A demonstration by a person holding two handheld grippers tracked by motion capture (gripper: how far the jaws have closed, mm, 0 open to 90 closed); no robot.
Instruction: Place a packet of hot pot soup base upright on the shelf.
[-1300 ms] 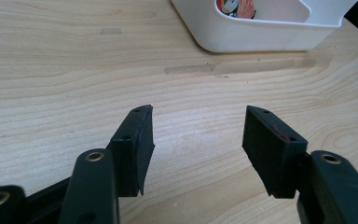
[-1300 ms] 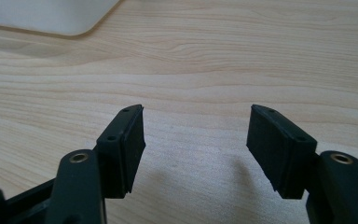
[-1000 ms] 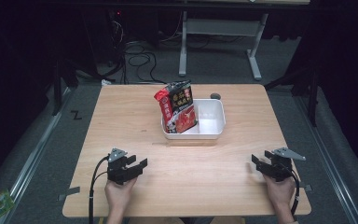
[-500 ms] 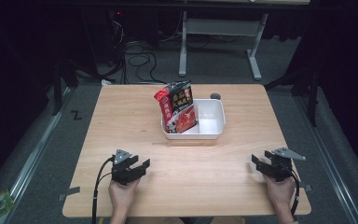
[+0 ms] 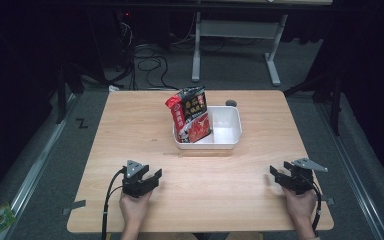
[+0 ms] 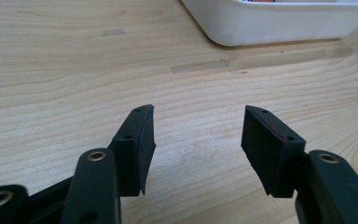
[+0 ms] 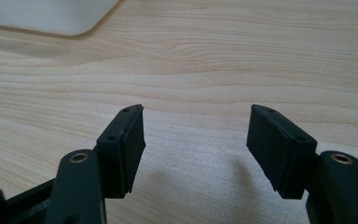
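Two hands are seen at the near edge of the bench (image 5: 130,125), each carrying one hand-held gripper. The left hand-held gripper (image 5: 152,179) is held low over the wood at the near left, pointed forward and slightly inward toward the middle of the bench; its jaws are set apart, with bare wood between them, as is seen in the left gripper view (image 6: 196,135). The right hand-held gripper (image 5: 276,175) is held low at the near right, angled inward to the left; its jaws are likewise spread, with nothing between them (image 7: 196,133). One cable is trailed from each tool toward the near edge.

One white tub (image 5: 227,131) is placed at the middle of the bench, well apart from both tools. Inside its left part two snack packets are stood upright and leaned together: one black-and-red packet (image 5: 194,104) behind and one red packet (image 5: 197,129) in front. One small dark round object (image 5: 230,103) is seen on the bench just behind the tub.
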